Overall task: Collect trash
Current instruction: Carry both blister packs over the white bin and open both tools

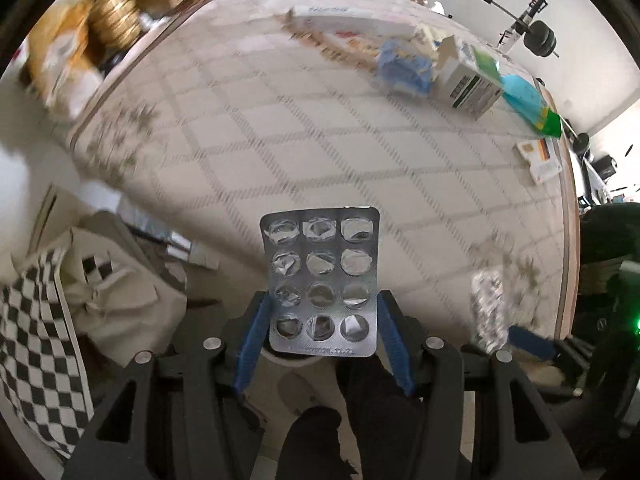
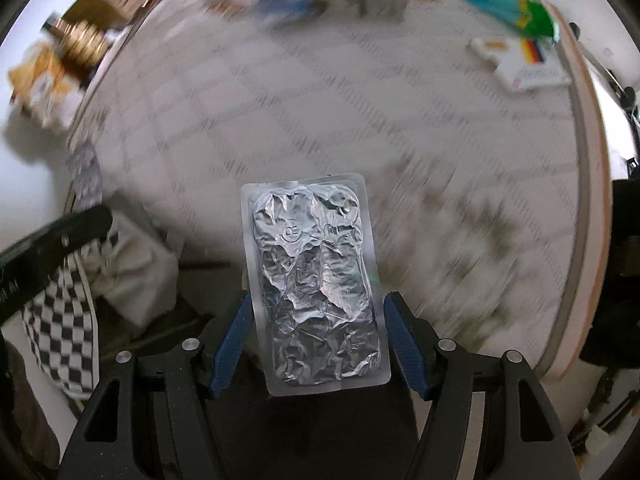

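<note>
An emptied pill sheet (image 1: 322, 280) is clamped upright in the left tongs (image 1: 322, 320) and a foil pack (image 2: 316, 284) in the right tongs (image 2: 318, 328), long axes forward, with the checkered bag (image 1: 36, 320) lying lower left, nearer the left tongs.

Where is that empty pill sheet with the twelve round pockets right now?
In the left wrist view the empty pill sheet stands low in the centre, clamped between the left gripper's blue jaws, above the checked tablecloth's near edge.
</note>
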The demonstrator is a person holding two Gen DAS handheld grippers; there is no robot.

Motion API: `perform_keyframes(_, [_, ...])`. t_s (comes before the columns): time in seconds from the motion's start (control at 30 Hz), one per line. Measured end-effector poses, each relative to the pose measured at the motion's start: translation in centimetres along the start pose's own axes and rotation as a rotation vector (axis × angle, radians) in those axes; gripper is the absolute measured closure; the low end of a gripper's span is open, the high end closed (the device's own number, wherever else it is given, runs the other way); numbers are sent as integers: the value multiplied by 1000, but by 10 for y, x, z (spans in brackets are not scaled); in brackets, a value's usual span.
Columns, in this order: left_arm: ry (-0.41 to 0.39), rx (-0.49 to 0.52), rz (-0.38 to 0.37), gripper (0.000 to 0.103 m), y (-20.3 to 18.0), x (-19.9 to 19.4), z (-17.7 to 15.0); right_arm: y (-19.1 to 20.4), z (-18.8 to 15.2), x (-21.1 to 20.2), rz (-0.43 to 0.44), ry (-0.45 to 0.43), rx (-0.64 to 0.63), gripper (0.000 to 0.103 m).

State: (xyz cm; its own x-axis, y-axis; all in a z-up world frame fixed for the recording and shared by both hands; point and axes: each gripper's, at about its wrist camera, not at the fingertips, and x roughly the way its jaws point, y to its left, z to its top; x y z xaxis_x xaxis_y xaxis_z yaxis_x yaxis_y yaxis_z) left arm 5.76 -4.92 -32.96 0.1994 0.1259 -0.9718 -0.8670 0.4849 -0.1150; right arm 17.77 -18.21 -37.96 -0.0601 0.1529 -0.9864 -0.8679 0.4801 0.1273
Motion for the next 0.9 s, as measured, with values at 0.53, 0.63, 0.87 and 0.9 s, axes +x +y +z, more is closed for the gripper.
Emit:
perform_keyframes(0.53, [197, -68, 8, 52, 93, 218, -113, 14, -114, 261, -36, 208, 90, 34])
perform_keyframes(0.63, [227, -82, -8, 52, 106, 278, -120, 9, -106, 310, -28, 191, 92, 34])
perform_keyframes(0.87, [312, -143, -72, 51, 135, 378, -133, -9, -85, 403, 54, 197, 115, 34])
perform_keyframes(0.9, [322, -153, -93, 51, 138, 384, -134, -11, -83, 415, 89, 210, 118, 34])
